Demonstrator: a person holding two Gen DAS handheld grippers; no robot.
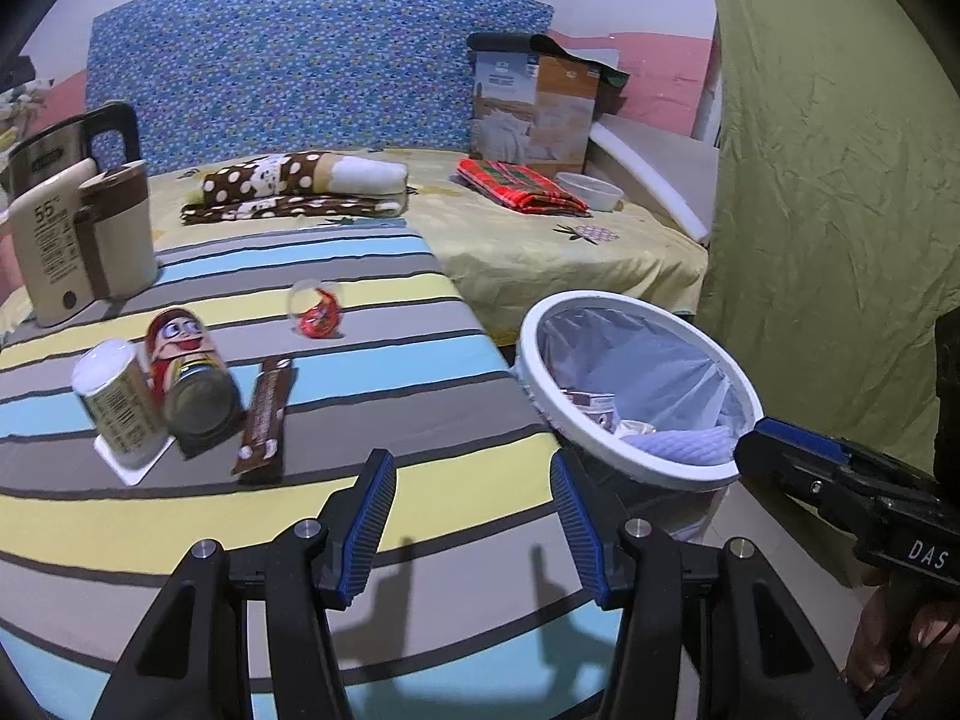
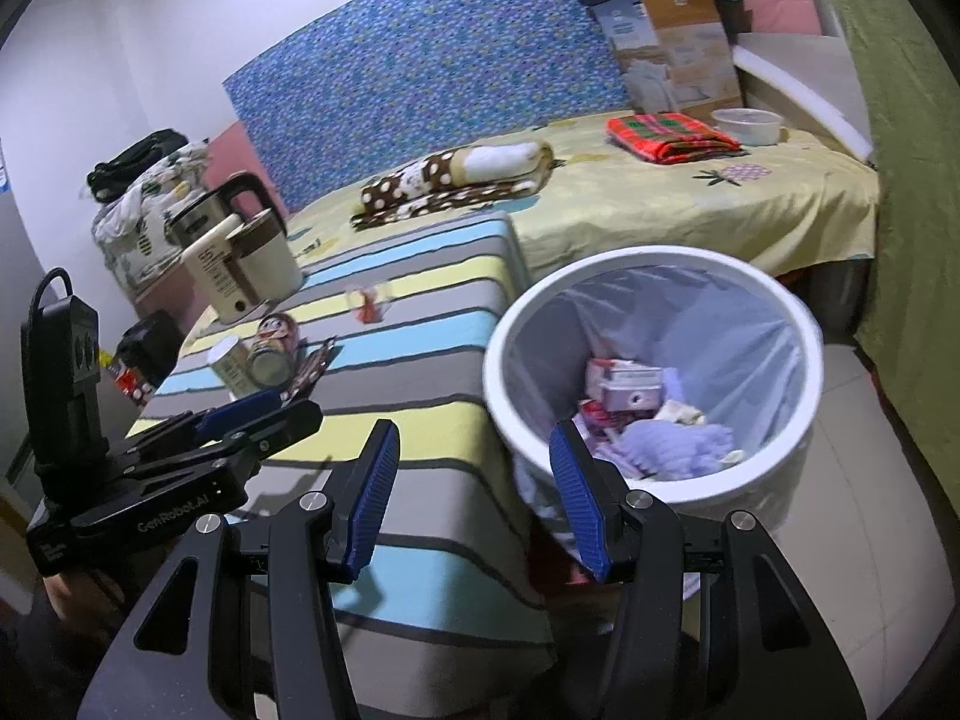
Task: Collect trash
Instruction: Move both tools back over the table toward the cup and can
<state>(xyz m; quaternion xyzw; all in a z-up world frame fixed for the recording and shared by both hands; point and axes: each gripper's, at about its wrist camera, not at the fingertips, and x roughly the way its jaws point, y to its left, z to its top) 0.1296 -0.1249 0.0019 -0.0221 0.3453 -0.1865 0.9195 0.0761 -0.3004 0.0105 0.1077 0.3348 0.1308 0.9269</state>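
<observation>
Brown wrapper [image 1: 262, 417] lying flat on the striped cover [image 1: 420, 420], w/ two cans beside it: a cartoon can [image 1: 192, 384] tipped on its side, touching a pale can [image 1: 117, 405] that's leaning on a white coaster [image 1: 129, 462]. A red foil ball [image 1: 318, 315] is sitting further back, well apart from the rest. These look like the trash left to collect.

White bin [image 2: 654, 480], lined w/ a clear bag, is standing on the floor just beside the table edge; cartons and a lilac cloth are already lying inside, so the job appears partly done.

Step in hand, by the look of it: between drops, going for the next piece. Left gripper [image 1: 474, 516] is hovering over the cover, short of the wrapper, jaws spread wide and holding nothing. Right gripper [image 2: 474, 498] is hanging at the bin's near rim, jaws likewise wide apart, empty, touching nothing.

Next move probably calls for the left gripper reaching fwd to the wrapper, the nearest item, and pinching it low since it's lying flat; thin film may slip or drag the cloth. Cans would need a wider bite across the body.

Behind: a beige kettle [image 1: 90, 240] at the table's back corner, then a bed [image 1: 570, 252] w/ folded blankets, a cardboard box and a bowl.
</observation>
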